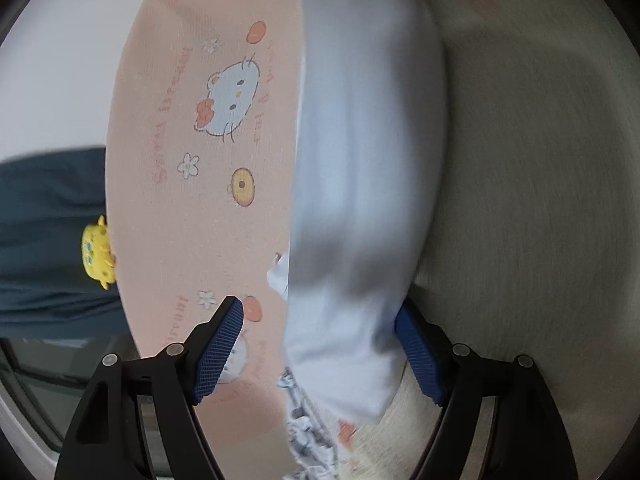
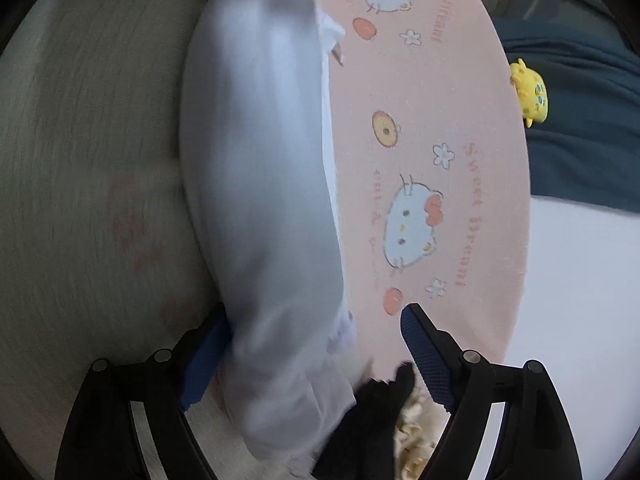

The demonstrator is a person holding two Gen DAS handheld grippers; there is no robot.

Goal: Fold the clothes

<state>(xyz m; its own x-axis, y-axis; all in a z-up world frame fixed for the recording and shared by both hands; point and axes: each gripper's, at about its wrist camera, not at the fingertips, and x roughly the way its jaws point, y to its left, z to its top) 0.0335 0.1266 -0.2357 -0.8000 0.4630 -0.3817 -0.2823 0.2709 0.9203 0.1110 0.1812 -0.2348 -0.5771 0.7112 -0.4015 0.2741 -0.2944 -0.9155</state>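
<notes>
In the left wrist view the left gripper (image 1: 318, 344) has its jaws spread wide, one blue pad (image 1: 220, 350) at about 7 o'clock and the other at about 5 o'clock. A white garment (image 1: 360, 160), bunched into a long roll, runs from 12 o'clock down the middle of the view to 6 o'clock and passes between these jaws; its lower end lies against or just beside the 5 o'clock pad, though blur hides whether they touch, and it stands apart from the 7 o'clock pad. The garment lies on a pink cartoon-cat sheet (image 1: 192, 168) that fills the 9 o'clock side, with a grey-beige fabric surface (image 1: 520, 200) on the 3 o'clock side. A yellow plush toy (image 1: 98, 250) sits at the sheet's edge at 9 o'clock, against a dark teal cloth (image 1: 48, 232). In the right wrist view the right gripper (image 2: 314, 344) also has its jaws spread, and the same white garment (image 2: 260, 180) passes between them, covering most of the 7 o'clock pad and well clear of the 5 o'clock one. A black furry thing (image 2: 372, 420) and a cream fuzzy bit (image 2: 416, 432) lie at 6 o'clock, just beside that pad.
</notes>
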